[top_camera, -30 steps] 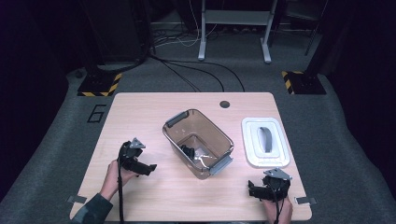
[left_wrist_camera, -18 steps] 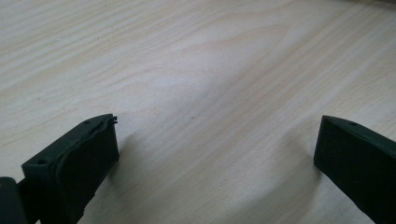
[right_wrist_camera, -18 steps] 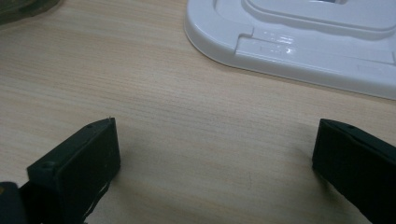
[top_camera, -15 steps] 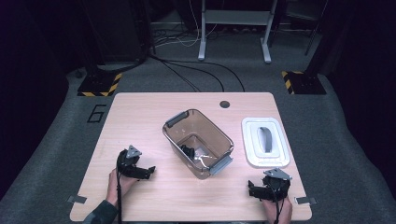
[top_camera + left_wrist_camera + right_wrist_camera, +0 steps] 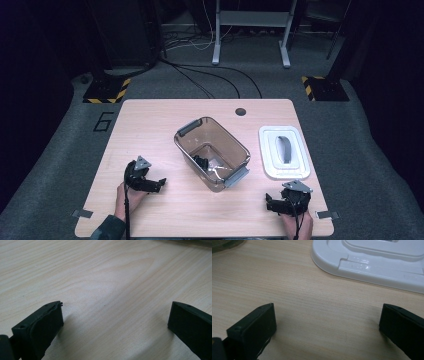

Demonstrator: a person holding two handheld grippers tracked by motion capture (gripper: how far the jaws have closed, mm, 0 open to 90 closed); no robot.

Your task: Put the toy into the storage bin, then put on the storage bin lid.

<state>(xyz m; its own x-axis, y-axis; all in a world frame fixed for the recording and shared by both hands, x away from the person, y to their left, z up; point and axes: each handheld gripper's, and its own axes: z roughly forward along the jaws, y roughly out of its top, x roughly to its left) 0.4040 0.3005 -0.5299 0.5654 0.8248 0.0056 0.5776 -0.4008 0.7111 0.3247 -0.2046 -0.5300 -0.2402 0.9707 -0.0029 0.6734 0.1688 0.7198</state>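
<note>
Left hand-held gripper (image 5: 159, 182) drifted nearer table's (image 5: 150, 125) front edge, jaws spread, empty; right hand-held gripper (image 5: 270, 204) unmoved, jaws spread.

One readable mark: a black digit "6" (image 5: 103, 121) on the grey carpet (image 5: 60, 150), just off the table's (image 5: 150, 115) far left corner, well beyond the left gripper's (image 5: 155, 183) fingers. Nothing readable on the bin (image 5: 186, 129) or lid (image 5: 267, 165).

Small dark items in the clear bin (image 5: 212, 152) — too tiny to identify; white lid (image 5: 372, 260) cut off at the frame edge.
</note>
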